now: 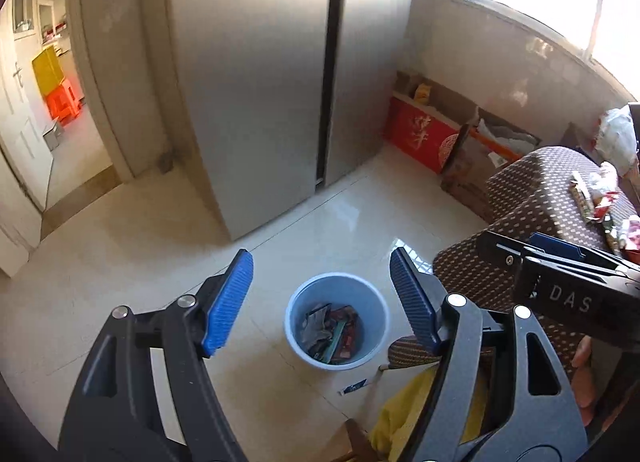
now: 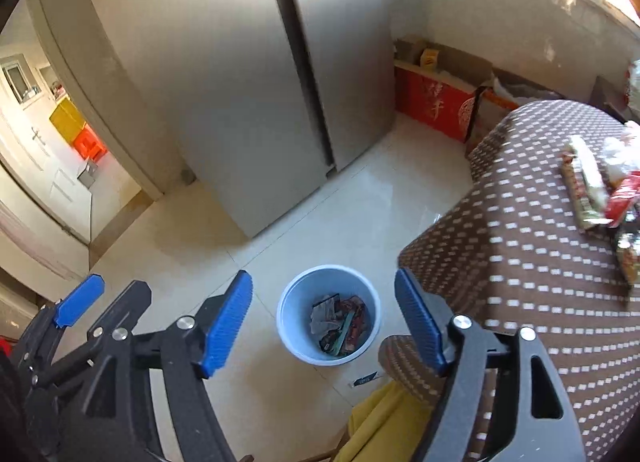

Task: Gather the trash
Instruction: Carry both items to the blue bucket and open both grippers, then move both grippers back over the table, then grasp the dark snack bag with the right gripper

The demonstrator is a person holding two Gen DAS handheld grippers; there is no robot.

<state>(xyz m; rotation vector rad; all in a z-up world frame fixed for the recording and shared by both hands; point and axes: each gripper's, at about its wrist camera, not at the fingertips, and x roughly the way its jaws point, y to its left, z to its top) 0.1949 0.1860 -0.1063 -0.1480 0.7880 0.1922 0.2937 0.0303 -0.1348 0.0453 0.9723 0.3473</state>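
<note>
Step in hand: drop-off over the pale blue round plastic bin [image 1: 337,320]; judged to sit between one release and the next pick.
Left hand-held gripper [image 1: 322,304]: jaws spread wide, blue ribbed pads well apart, nothing between them; hangs above the bin, tilted downward.
Right hand-held gripper [image 2: 324,316]: jaws likewise wide apart and empty; also above the bin, just right of the left one.
Bin: stands on the cream tiled floor [image 1: 132,262], near the left edge of the bench; already holds crumpled wrappers [image 2: 340,324], grey, red and green.
Trash still out: mixed snack wrappers [image 2: 592,186], red, white and brown, lying in a loose cluster on the far right of the bench, well apart from the bin.
Stray piece: small dark-and-white packet [image 1: 354,386] flat on the floor, just near of the bin, outside it.
Bench: covered in a brown cloth with white dashes [image 2: 520,246]; rises to the right of the bin.
Surroundings: tall grey two-door fridge [image 1: 256,74] far behind the bin; red box with gold lettering [image 1: 420,134] against the far wall; yellow cloth [image 2: 384,418] near, below the bench edge.
Progress: partly done, judging by the filled bin and the remaining pile.
Next move calls for: swinging one gripper right toward the bench pile, keeping jaws wide, lowering onto a single wrapper, pinching thin film firmly.
Also needed: reaching low for the floor packet, a flat thing hard to lift off tile.
</note>
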